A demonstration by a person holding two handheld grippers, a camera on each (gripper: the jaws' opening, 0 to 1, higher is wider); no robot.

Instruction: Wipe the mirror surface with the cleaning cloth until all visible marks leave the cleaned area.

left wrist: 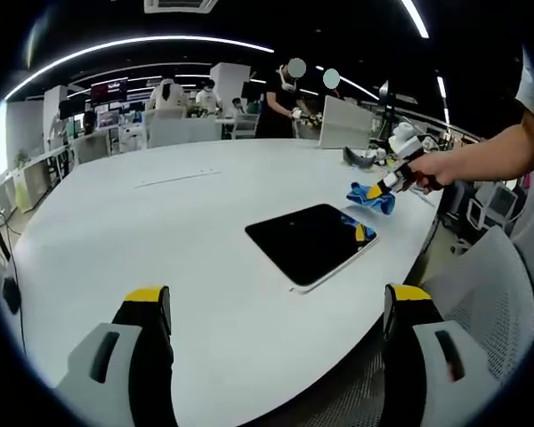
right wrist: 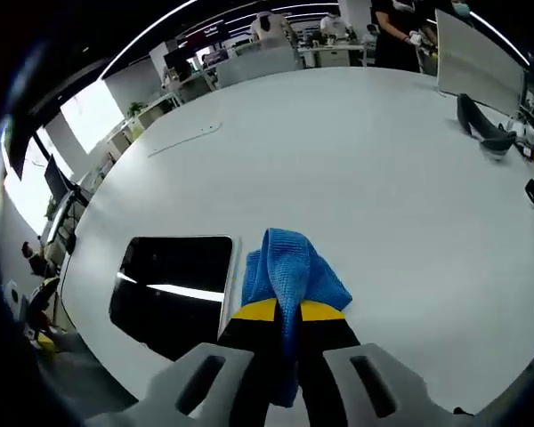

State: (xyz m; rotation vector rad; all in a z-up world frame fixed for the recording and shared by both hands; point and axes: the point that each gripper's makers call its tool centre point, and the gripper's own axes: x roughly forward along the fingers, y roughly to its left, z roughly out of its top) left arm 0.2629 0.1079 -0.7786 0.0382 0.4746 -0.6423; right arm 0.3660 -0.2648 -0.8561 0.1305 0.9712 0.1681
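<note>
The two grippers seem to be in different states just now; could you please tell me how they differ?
The right gripper is shut on the blue cleaning cloth, while the left gripper is open and holds nothing. The right gripper has the cloth beside the mirror, off the glass; the left gripper hangs over bare white table, short of the mirror's near edge. Both have yellow-tipped black jaws.

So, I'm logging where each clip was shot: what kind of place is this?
Most likely an open-plan office: a large white table, desks with monitors behind, and long ceiling strip lights.
</note>
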